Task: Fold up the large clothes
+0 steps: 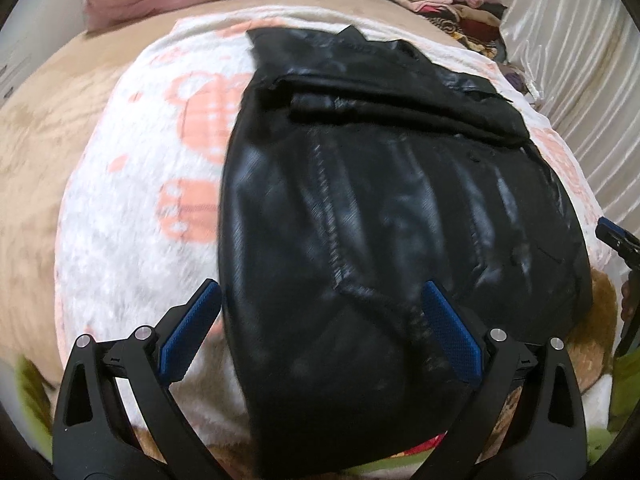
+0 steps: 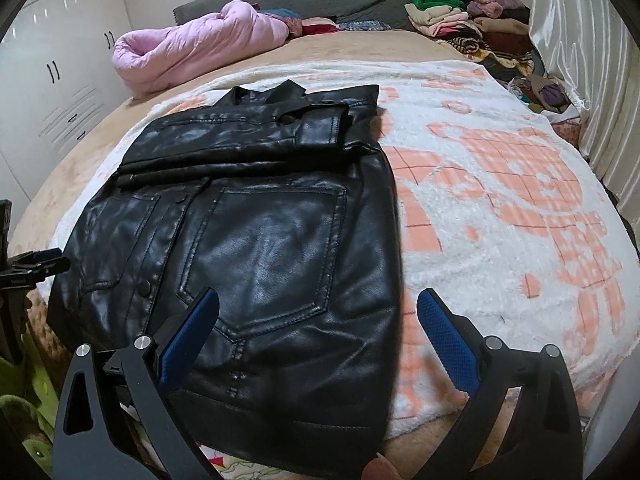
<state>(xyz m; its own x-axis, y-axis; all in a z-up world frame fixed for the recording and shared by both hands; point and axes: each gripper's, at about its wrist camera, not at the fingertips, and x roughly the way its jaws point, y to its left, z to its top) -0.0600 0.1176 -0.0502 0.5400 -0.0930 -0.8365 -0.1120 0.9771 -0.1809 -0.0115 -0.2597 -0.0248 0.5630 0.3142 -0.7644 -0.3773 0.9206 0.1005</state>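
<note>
Jacket (image 2: 248, 240) lies flat on the blanket (image 2: 500, 200), right under both wide-open claws, left (image 1: 320, 320) and right (image 2: 318, 328), maybe not touching.

The black jacket (image 2: 256, 240) looks like glossy, creased leather with raised stitching. It lies on a fluffy, matt blanket (image 2: 500, 208). Satin-shiny curtains (image 2: 580, 60) hang nearby.

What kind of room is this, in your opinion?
Most likely a bedroom: a black leather jacket lies on a bed with a white-and-orange blanket, a pink duvet behind it, and white wardrobes alongside.
</note>
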